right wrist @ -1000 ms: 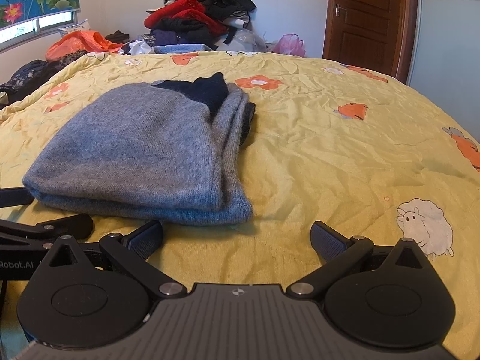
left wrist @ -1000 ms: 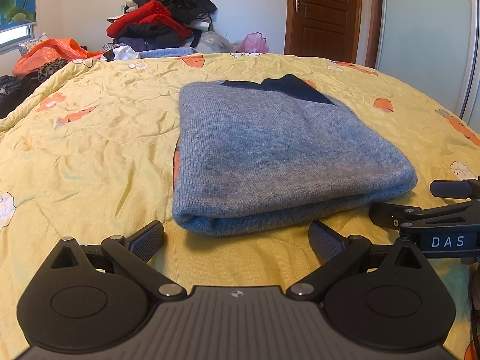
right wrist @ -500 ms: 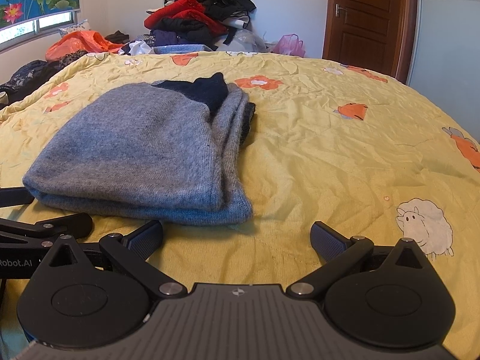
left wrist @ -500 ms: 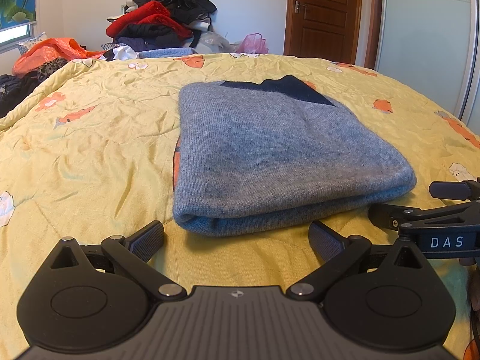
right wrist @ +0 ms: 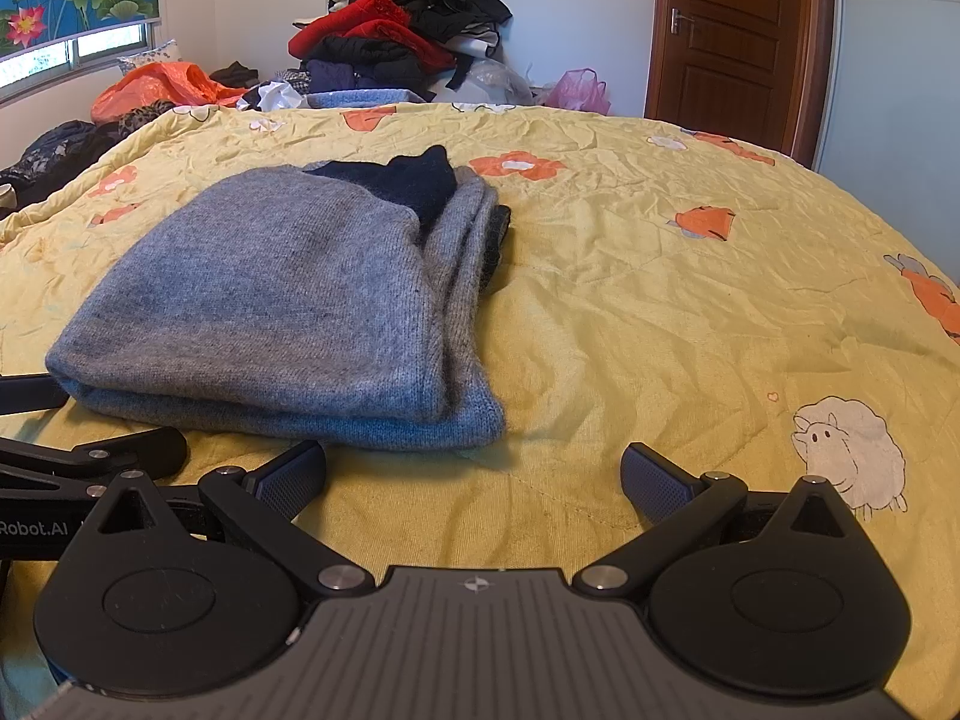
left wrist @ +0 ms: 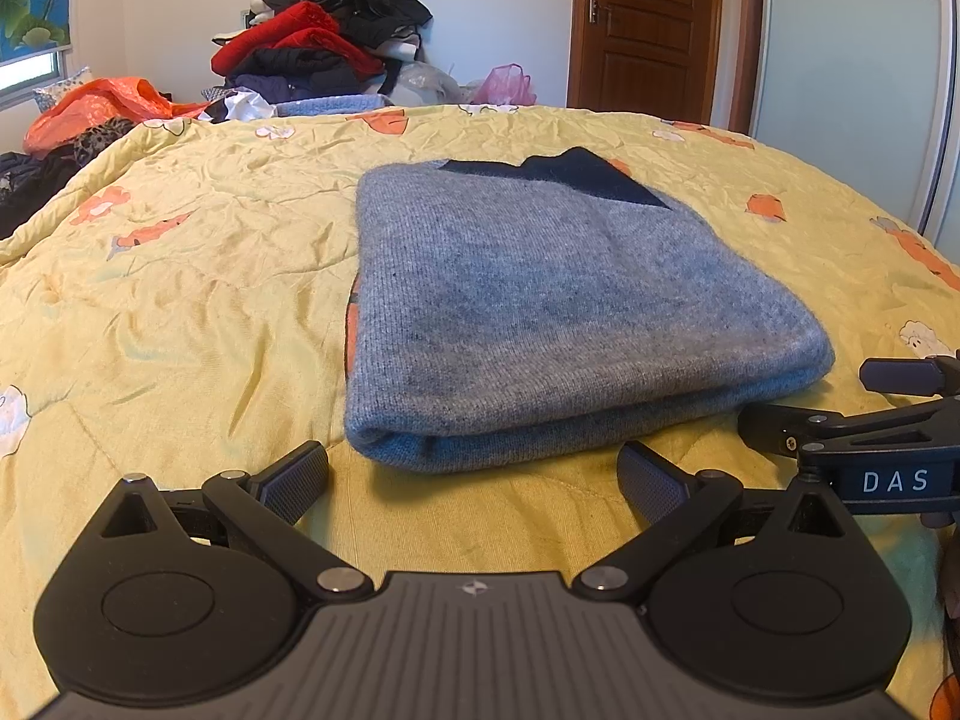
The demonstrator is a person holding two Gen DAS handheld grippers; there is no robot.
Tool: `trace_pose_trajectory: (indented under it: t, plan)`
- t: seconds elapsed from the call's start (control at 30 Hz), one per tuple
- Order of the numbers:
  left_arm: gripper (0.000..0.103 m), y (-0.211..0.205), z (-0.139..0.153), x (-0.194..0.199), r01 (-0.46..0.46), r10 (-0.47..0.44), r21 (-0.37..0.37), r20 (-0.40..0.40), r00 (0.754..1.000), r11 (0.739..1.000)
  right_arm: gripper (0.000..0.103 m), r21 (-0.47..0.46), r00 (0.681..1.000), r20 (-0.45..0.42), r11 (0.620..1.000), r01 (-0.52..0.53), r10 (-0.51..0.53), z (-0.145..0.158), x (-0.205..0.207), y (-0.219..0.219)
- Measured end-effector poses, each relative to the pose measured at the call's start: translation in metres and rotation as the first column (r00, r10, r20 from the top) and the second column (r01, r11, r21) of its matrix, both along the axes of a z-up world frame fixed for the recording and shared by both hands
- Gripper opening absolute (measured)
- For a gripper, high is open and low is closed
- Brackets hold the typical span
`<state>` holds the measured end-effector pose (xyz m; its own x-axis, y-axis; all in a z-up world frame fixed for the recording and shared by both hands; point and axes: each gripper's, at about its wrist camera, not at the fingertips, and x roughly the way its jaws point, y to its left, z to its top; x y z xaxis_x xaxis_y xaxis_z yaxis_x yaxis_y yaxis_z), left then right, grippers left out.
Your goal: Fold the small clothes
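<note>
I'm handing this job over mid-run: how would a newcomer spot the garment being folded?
Start at the big bed with the yellow quilt. In front of both open grippers lies the grey knit sweater, folded into a thick rectangle with a dark navy patch at its far edge. Unlike the clothes pile behind the bed, it is folded and lies alone.

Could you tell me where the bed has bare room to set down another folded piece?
Bare quilt lies right of the folded grey sweater, toward the sheep print, and left of it too. The far edge is crowded by the clothes pile.
</note>
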<state>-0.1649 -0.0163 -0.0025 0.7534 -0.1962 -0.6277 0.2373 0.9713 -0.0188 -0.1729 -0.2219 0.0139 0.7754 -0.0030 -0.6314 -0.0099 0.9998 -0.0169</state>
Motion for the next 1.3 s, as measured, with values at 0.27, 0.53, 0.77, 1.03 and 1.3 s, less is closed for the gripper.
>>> trace_pose_trajectory:
  t: [0.27, 0.53, 0.77, 1.03, 1.3]
  plan:
    - [0.103, 0.0007, -0.0004, -0.0003, 0.001, -0.001, -0.002, 0.002, 1.0, 1.0, 0.103, 0.001, 1.0, 0.001, 1.0, 0.0, 0.0, 0.0, -0.0001, -0.0004]
    - [0.103, 0.0008, -0.0002, 0.0003, 0.001, -0.001, -0.003, 0.002, 1.0, 1.0, 0.103, 0.001, 1.0, 0.002, 1.0, 0.002, -0.002, 0.0005, -0.0009, 0.0007]
    - [0.103, 0.0009, -0.0003, 0.0002, 0.0, 0.0, -0.005, 0.003, 1.0, 1.0, 0.103, 0.001, 1.0, 0.002, 1.0, 0.001, -0.001, 0.0001, -0.0003, 0.0007]
    - [0.103, 0.0015, -0.0002, 0.0003, 0.001, -0.001, -0.012, 0.004, 1.0, 1.0, 0.103, 0.001, 1.0, 0.002, 1.0, 0.002, -0.002, 0.0002, -0.0007, 0.0008]
    - [0.103, 0.0025, -0.0002, -0.0003, 0.0, 0.0, -0.014, 0.005, 1.0, 1.0, 0.103, 0.001, 1.0, 0.003, 1.0, 0.002, -0.002, 0.0004, -0.0008, 0.0009]
